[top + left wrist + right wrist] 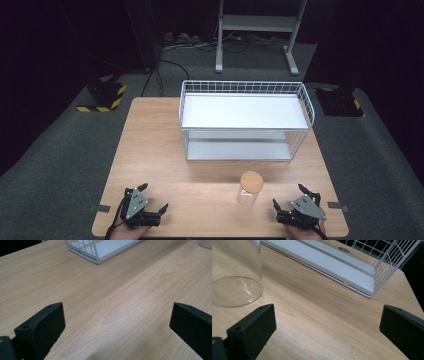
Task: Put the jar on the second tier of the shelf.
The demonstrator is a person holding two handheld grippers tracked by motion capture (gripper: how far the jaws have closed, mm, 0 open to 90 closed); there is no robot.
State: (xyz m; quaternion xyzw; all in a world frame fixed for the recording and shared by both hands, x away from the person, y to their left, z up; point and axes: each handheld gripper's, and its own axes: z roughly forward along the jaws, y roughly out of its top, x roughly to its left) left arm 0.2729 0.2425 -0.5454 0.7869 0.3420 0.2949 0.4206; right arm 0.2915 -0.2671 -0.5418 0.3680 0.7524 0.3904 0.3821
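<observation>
Your right gripper rests at the near right of the worktop with its fingers spread wide and nothing between them; your left gripper sits at the near left, fingers likewise spread and empty. The clear glass jar with the cork lid stands upright near the front edge, just left of your right gripper and well in front of the white wire shelf rack.

The jar looks like the thing to pick up, and the right gripper is the nearer one. Swing it left until the jar's wall sits squarely between the fingers, keep them level, and grip the glass body below the lid, not the cork. Close slowly; smooth glass may slip or tip.
</observation>
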